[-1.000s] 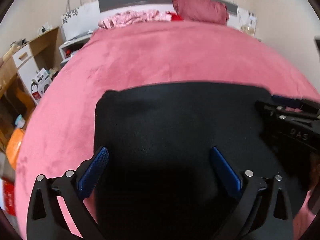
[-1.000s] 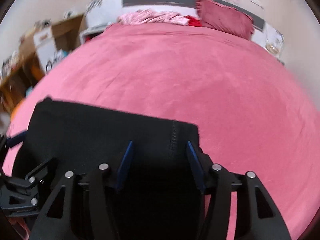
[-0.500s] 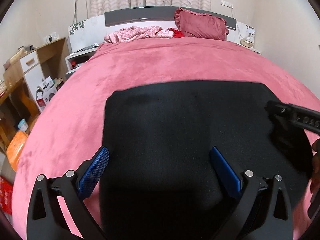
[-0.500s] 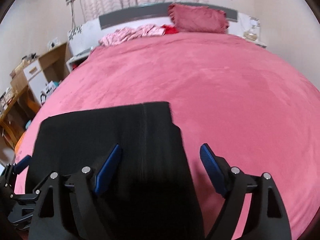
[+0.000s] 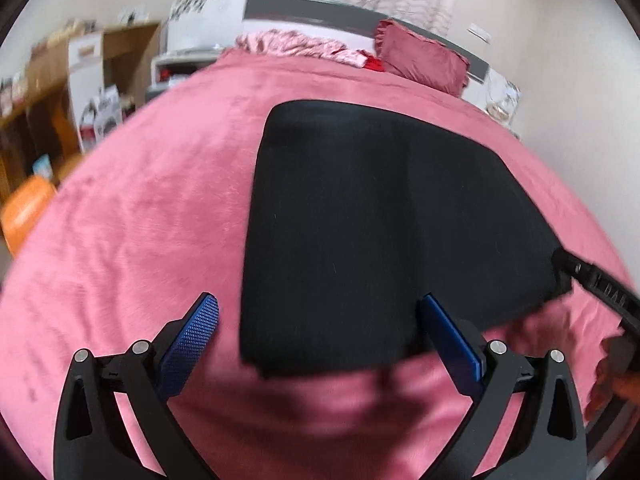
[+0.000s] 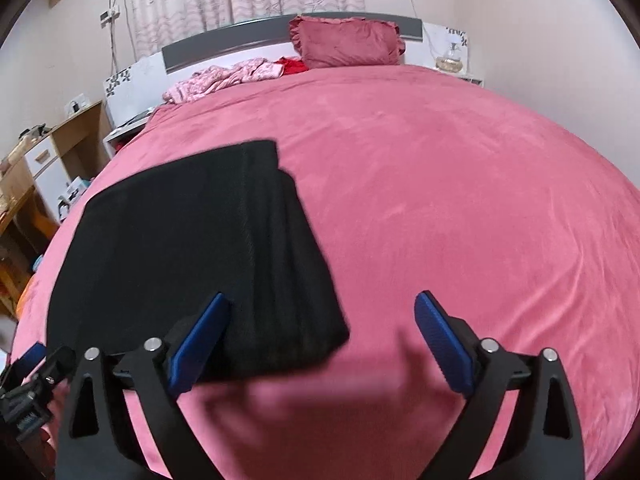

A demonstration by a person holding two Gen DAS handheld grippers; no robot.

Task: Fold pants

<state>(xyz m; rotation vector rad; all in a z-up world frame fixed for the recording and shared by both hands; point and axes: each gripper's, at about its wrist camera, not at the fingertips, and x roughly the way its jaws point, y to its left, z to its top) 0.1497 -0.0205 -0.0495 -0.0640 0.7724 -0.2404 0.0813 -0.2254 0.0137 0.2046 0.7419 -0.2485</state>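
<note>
Folded black pants (image 5: 380, 232) lying flat on the pink bed (image 6: 460, 200), ahead of both sets of fingers; left gripper (image 5: 320, 336) and right gripper (image 6: 320, 332) fingers apart, holding nothing. Soft, light, limp cloth; best pinched at a near corner or folded edge

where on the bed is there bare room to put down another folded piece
Widest bare patch: pink bedspread right of the folded black pants, up to the red pillow. A second patch lies left of the pants in the left wrist view. It is crowded at the headboard's left, where the pink clothes lie.
</note>
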